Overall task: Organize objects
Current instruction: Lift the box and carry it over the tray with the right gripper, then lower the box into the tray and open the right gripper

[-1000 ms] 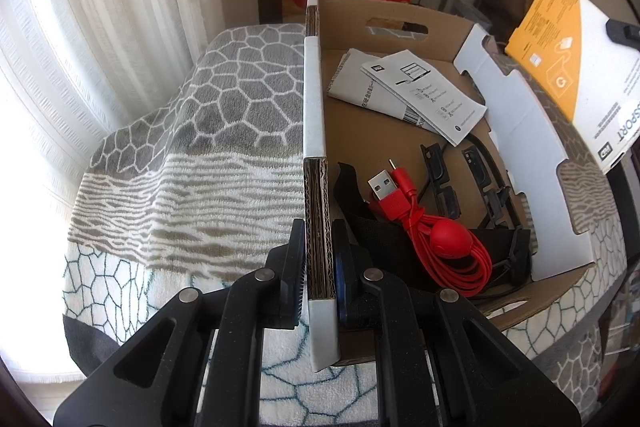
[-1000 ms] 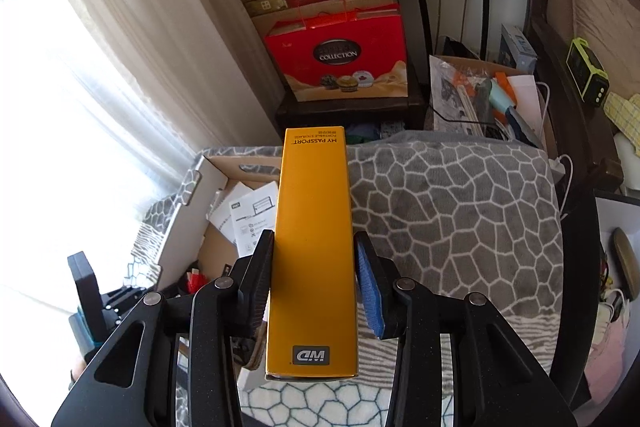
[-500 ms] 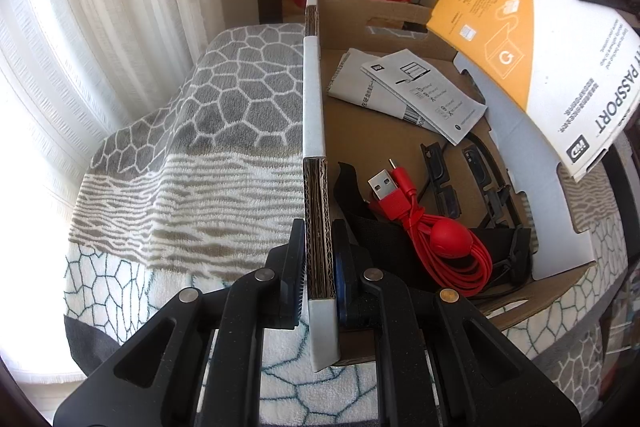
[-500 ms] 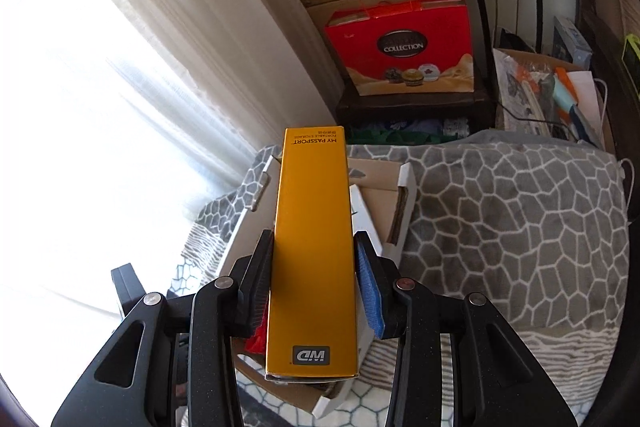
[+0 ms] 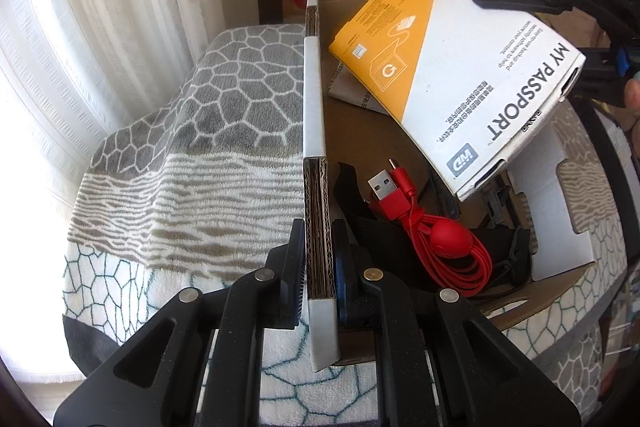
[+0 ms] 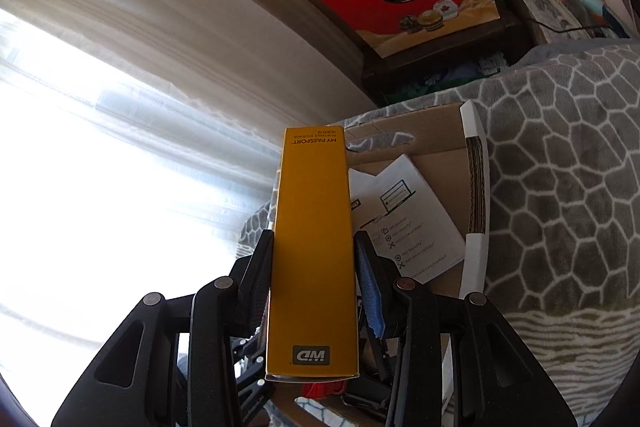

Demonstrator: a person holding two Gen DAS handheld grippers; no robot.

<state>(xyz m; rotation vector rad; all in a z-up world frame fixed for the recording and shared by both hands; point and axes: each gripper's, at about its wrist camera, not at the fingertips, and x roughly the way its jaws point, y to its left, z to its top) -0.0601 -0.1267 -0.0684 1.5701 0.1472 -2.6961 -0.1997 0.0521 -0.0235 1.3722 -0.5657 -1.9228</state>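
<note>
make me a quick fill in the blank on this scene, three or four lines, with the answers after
1. The left gripper is shut on the ____ of the cardboard box.
2. The right gripper holds a yellow and white package printed MY ____.
3. The coiled cable in the box is ____ in colour.
4. The package hangs ____ the open box, not resting in it.

Missing words: wall; PASSPORT; red; above
</note>
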